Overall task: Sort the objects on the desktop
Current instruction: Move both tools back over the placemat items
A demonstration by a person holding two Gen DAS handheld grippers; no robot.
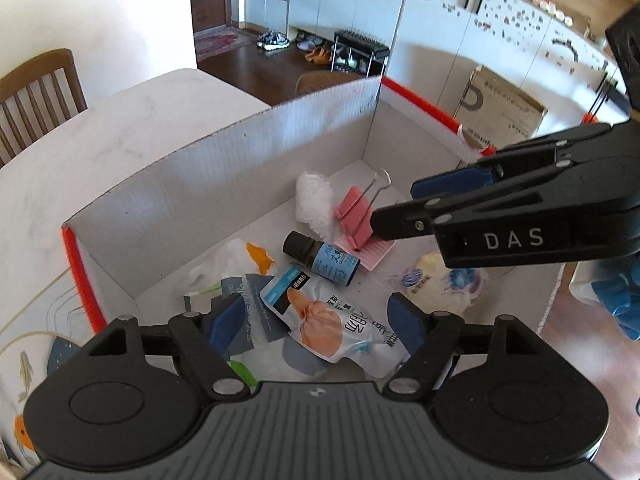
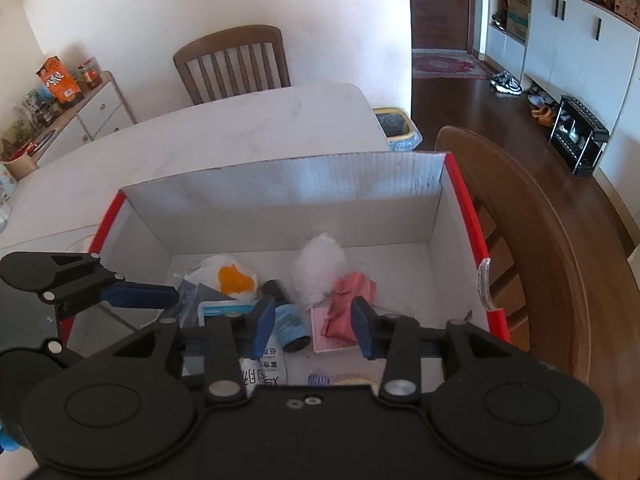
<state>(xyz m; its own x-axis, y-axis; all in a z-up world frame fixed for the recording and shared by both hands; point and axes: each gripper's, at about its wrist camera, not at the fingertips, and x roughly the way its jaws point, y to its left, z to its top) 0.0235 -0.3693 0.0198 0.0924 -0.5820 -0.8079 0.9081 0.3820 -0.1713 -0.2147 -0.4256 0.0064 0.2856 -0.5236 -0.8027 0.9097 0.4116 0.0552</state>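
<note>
Left wrist view: both grippers hang over the white cardboard box, nothing gripped

Left gripper is spread wide above the snack pouch; right gripper, jaws apart too, hovers over the pink binder clip and the small dark bottle with a blue label. Inside the box also lie a white fluffy tuft, a pink card under the clip and a white wrapper with an orange patch, all bunched close together on the box floor
</note>
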